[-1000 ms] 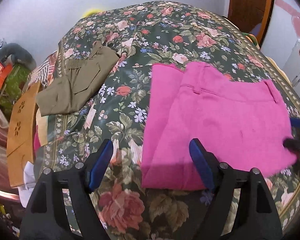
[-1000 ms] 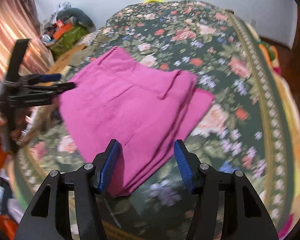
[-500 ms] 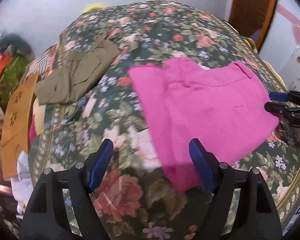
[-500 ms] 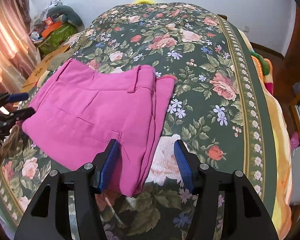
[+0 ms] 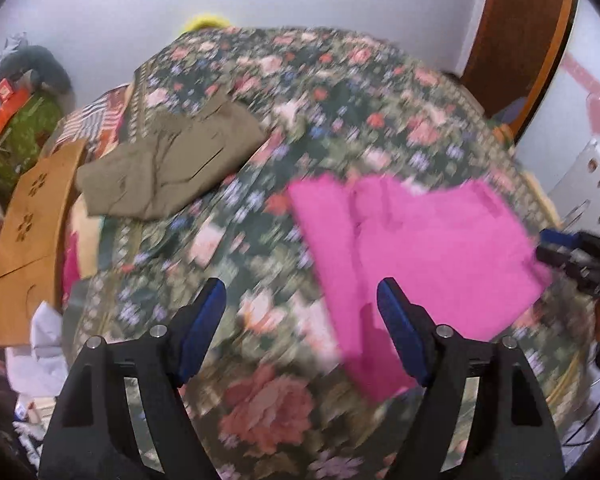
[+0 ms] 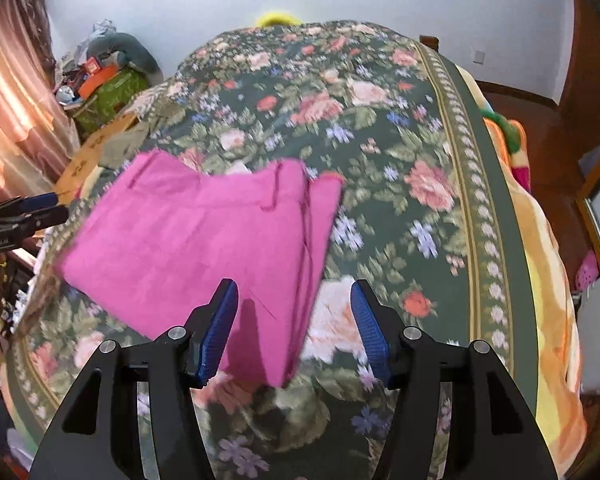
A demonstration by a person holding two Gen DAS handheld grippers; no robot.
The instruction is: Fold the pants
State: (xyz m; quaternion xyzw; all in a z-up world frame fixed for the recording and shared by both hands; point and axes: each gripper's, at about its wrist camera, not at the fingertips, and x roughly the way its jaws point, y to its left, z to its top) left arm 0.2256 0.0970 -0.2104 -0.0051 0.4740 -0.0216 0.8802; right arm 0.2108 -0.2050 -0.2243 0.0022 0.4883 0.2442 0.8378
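Now both tongs, left (image 5: 300, 328) and right (image 6: 294, 328), agape above folded pink pants (image 6: 204, 248).

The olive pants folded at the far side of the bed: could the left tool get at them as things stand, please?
Probably yes: the olive pants lie alone on the floral bedspread, the left tool is open and empty, and only bare cover lies between them.

My left camera smears everything ahead of my left gripper (image 5: 300, 320): the floral bedspread (image 5: 320, 92) pattern runs into streaks, and the pink pants (image 5: 420, 248) past my right finger lose their seams. My right gripper (image 5: 556, 248), far right, is cut off by the frame edge. Ahead and left, the clutter pile (image 5: 16, 100) is too small to identify.
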